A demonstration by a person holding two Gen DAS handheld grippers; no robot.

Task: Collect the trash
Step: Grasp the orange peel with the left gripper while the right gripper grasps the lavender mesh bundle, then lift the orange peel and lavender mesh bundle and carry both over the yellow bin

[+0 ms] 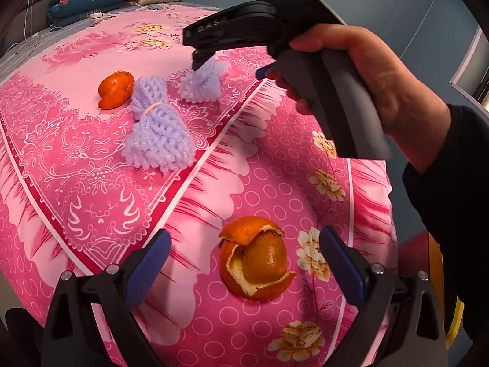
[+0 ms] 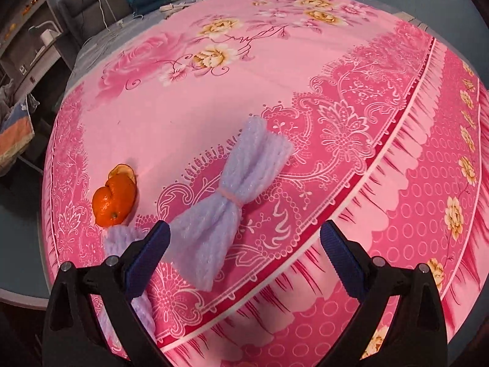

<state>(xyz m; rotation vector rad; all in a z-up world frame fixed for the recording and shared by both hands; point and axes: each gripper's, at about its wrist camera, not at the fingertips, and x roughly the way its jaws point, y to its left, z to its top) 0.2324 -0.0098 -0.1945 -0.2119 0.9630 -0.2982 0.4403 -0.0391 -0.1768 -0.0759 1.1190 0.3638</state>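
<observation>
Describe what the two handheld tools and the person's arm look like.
Each tool has black plastic arms with silver screws and dark blue textured pads: the left tool, the right tool. Seen from the left wrist, the right tool has a grey handle, a blue trigger and white lettering. The person wears a dark sleeve.

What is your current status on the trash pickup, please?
Both grippers open: left gripper straddling orange peel; right gripper over foam fruit nets. Nothing in the way.
</observation>
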